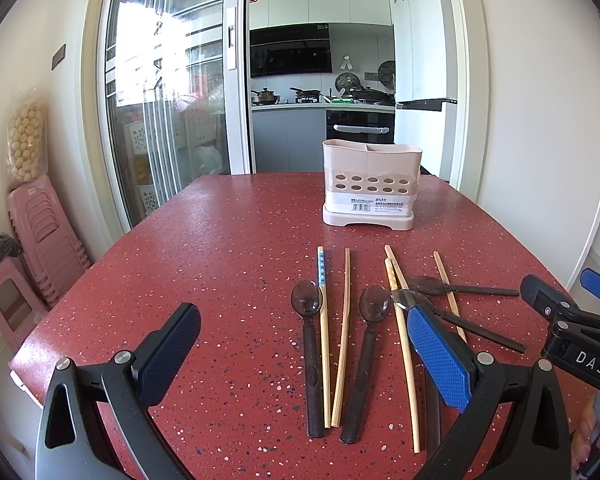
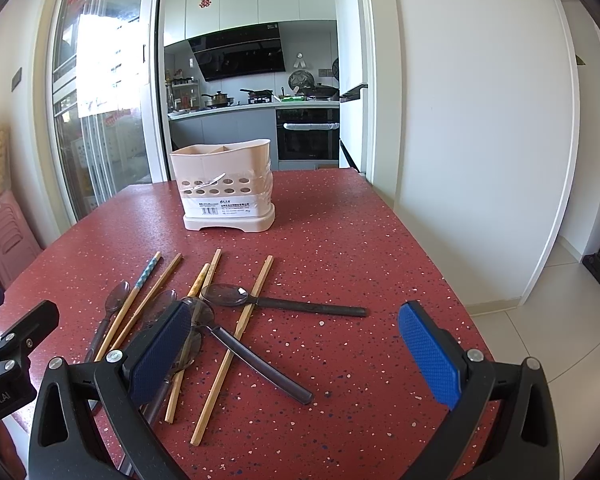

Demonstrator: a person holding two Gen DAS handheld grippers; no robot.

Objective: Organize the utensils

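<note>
Left wrist view: left gripper point(image 1: 300, 356) gaping, empty; spoons point(image 1: 308, 344) and chopsticks point(image 1: 344, 332) straight ahead, long axes running toward far edge, holder point(image 1: 370, 184) beyond.
Right wrist view: right gripper point(image 2: 296, 356) spread wide, empty; crossed spoon point(image 2: 256, 340) nearest, handle angled toward near edge.

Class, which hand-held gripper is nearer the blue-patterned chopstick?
Left. The left hand-held gripper brackets the blue-patterned chopstick; the right hand-held gripper sits further right.
</note>
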